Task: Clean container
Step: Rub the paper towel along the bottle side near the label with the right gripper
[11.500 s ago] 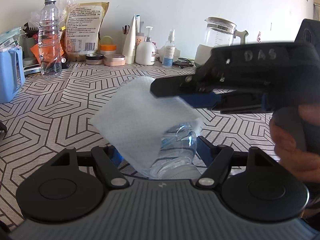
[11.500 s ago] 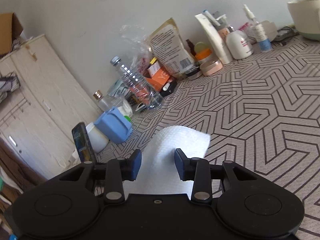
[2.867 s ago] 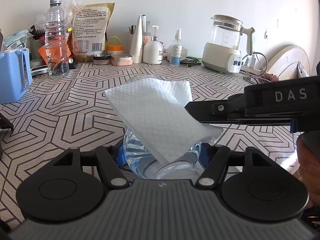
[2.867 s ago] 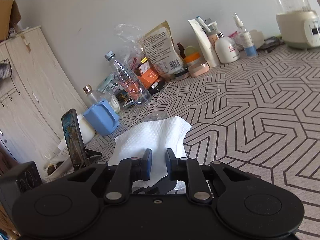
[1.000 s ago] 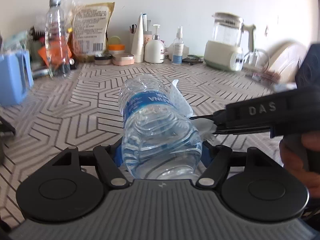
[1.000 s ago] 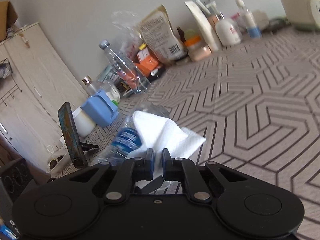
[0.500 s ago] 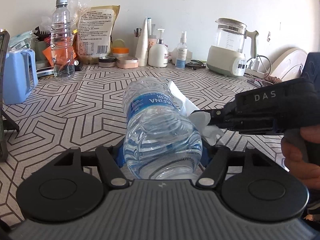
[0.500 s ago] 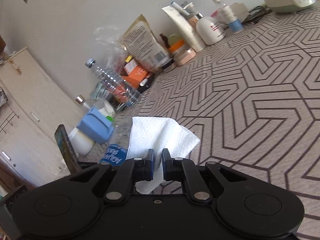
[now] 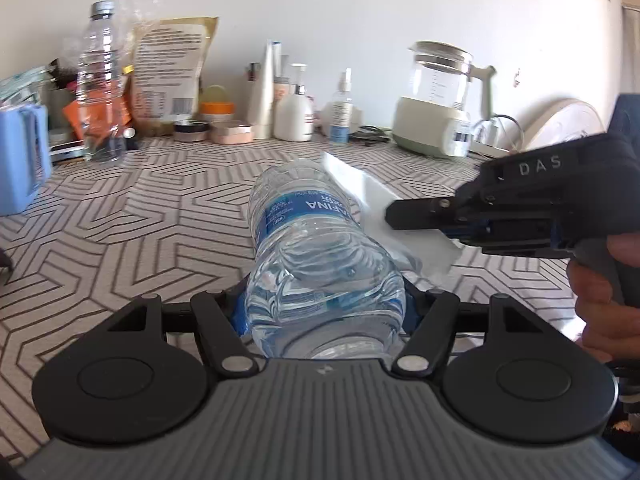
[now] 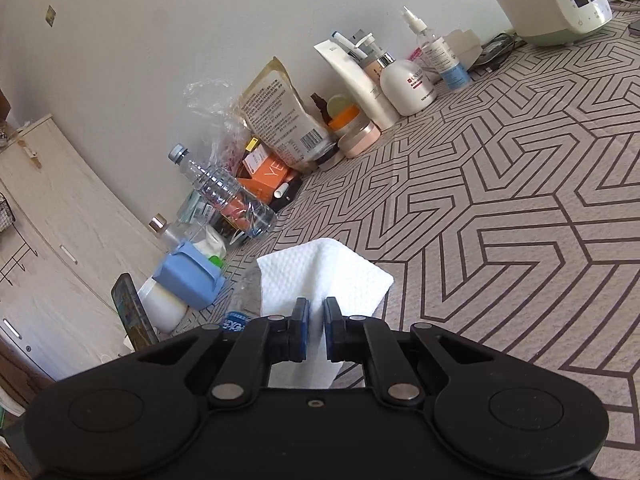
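left gripper [image 9: 322,312] jaws clamped on water bottle [image 9: 316,256] | right gripper [image 10: 315,322] jaws pinching paper towel [image 10: 320,276] against bottle side | above counter [image 10: 520,240]

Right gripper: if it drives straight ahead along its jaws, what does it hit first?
Likely the clear water bottle held in the left gripper. The right gripper, shut on a white paper towel, points at the bottle's side, with the towel between them. Depth is uncertain.

Plain white wall [image 9: 360,4] behind, brightly lit. Surface [image 10: 520,208] covered in a grey geometric line pattern. Pale wooden cabinet [image 10: 52,216] at far left in the right wrist view.
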Available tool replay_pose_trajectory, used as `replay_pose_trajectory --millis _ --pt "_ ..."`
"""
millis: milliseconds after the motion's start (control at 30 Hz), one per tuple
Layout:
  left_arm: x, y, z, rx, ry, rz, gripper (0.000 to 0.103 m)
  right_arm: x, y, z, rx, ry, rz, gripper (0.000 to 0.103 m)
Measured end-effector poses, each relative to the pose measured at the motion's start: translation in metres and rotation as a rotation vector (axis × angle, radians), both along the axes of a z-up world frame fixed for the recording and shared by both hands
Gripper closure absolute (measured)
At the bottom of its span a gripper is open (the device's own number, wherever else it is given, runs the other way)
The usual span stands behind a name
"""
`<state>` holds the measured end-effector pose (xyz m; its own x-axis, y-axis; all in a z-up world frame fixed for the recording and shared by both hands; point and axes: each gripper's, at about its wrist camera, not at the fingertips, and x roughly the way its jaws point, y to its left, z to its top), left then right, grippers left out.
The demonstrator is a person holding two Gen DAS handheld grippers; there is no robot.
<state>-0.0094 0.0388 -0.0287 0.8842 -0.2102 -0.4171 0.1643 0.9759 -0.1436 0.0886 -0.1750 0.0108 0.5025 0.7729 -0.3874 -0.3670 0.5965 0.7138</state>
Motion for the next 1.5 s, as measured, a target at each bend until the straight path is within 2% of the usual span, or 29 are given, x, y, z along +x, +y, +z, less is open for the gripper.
replay_pose_trajectory --millis 67,167,433,667,867,1033,1167,1267,1367,1500 --pt "0.000 -0.001 0.000 -0.041 0.005 -0.058 0.037 -0.003 -0.001 0.003 0.026 0.000 0.018 0.093" --pt "0.000 -0.009 -0.001 -0.032 0.000 -0.092 0.037 -0.010 -0.003 0.012 0.030 -0.031 0.023 0.092" --pt "-0.006 -0.025 0.006 0.081 0.029 -0.032 0.037 -0.012 0.000 0.011 0.014 -0.043 0.042 0.093" --pt "-0.014 -0.013 0.013 0.078 -0.029 0.030 0.033 -0.013 0.006 0.010 -0.064 -0.061 0.057 0.093" --pt "-0.011 -0.005 0.008 0.110 -0.008 0.070 0.036 -0.007 0.020 0.000 -0.072 -0.038 0.106 0.093" --pt "-0.010 0.002 0.008 0.088 -0.002 0.052 0.037 0.003 0.025 -0.014 -0.042 0.023 0.128 0.093" --pt "-0.011 -0.003 0.007 0.116 -0.012 0.053 0.037 0.003 0.025 -0.014 -0.035 0.035 0.127 0.092" --pt "-0.009 0.004 0.008 0.051 0.010 0.060 0.037 -0.002 0.025 -0.007 -0.020 0.027 0.126 0.092" --pt "-0.006 0.013 0.008 -0.021 0.028 0.056 0.037 -0.006 0.023 0.002 0.047 0.015 0.172 0.092" --pt "-0.005 0.011 0.007 -0.016 0.029 0.062 0.037 -0.012 0.030 0.009 0.044 -0.028 0.193 0.092"
